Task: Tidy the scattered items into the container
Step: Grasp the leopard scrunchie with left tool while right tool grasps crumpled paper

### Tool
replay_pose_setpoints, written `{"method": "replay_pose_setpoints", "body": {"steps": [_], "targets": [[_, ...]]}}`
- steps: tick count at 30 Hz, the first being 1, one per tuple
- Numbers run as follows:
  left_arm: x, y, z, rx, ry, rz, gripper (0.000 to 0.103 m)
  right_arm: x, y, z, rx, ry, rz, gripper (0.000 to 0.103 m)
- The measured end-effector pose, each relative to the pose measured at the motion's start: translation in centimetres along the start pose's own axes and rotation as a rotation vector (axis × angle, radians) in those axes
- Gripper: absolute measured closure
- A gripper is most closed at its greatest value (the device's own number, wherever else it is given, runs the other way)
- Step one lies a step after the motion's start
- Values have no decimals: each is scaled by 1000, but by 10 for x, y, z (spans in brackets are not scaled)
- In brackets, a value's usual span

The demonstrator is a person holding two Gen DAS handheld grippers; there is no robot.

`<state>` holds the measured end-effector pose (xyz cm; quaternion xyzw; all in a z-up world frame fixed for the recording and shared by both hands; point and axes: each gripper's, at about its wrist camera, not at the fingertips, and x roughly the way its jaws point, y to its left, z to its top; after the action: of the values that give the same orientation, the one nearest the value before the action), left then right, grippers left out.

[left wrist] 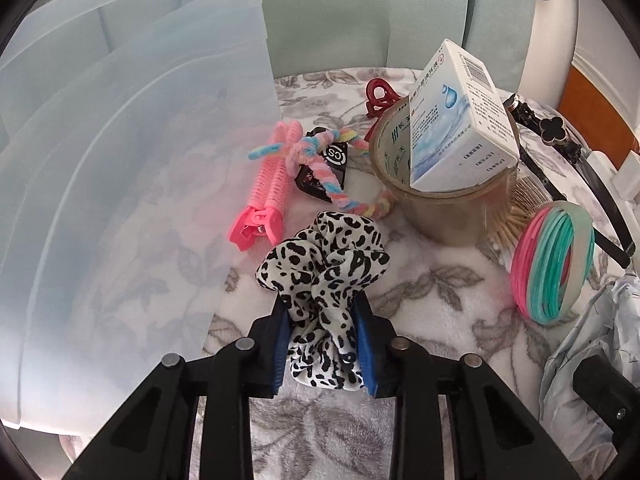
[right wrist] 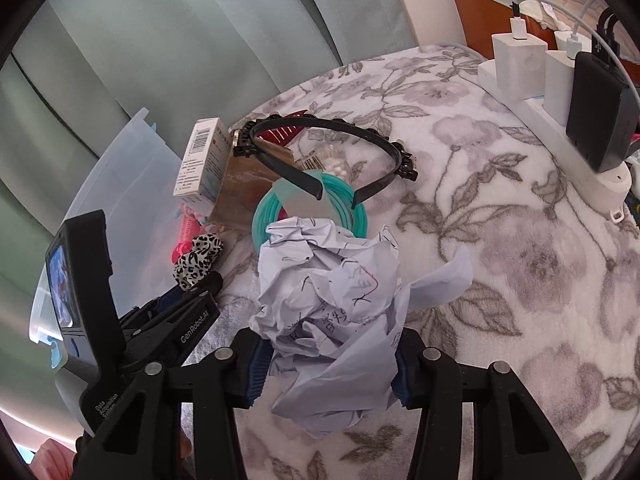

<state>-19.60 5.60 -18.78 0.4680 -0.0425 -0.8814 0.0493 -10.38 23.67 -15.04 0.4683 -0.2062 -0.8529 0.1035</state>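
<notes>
My left gripper (left wrist: 322, 344) is shut on a leopard-print scrunchie (left wrist: 324, 264), right beside the translucent plastic container (left wrist: 120, 140) at the left. My right gripper (right wrist: 326, 372) is shut on a crumpled paper ball (right wrist: 328, 300). Scattered on the floral blanket (left wrist: 440, 300) lie a pink hair roller clip (left wrist: 266, 184), a rainbow pipe-cleaner loop (left wrist: 320, 160), a dark red claw clip (left wrist: 380, 96), a tape roll (left wrist: 440, 184) with a white box (left wrist: 460, 120) leaning in it, pink and teal bangles (left wrist: 552, 264) and a black headband (right wrist: 340, 148). The left gripper (right wrist: 200, 284) and container (right wrist: 120, 168) show in the right wrist view.
A white power strip (right wrist: 568, 132) with chargers and a black adapter (right wrist: 600, 108) lies at the right edge of the blanket. A pack of cotton swabs (left wrist: 508, 224) sits behind the tape roll. Pale green cushions (right wrist: 160, 40) stand behind the blanket.
</notes>
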Motion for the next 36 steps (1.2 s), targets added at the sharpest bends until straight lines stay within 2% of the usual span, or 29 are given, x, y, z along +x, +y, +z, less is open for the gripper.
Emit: {"method": "replay_pose_setpoints", "body": {"steps": [2, 9, 17, 26, 29, 36], "targets": [[-14, 10, -14, 3, -8, -8, 78, -5, 2, -3, 2, -6, -3, 52], [-56, 3, -36, 24, -32, -62, 81, -34, 11, -9, 5, -55, 5, 52], [-110, 14, -35, 32, -158, -111, 81, -71, 29, -11, -13, -119, 6, 51], [-209, 58, -32, -52, -353, -151, 81, -129, 68, -13, -77, -249, 27, 51], [-220, 67, -21, -84, -387, -163, 81, -148, 86, -13, -105, -296, 36, 51], [-267, 111, -20, -174, -449, -180, 81, -183, 127, -7, -169, -370, 98, 51]]}}
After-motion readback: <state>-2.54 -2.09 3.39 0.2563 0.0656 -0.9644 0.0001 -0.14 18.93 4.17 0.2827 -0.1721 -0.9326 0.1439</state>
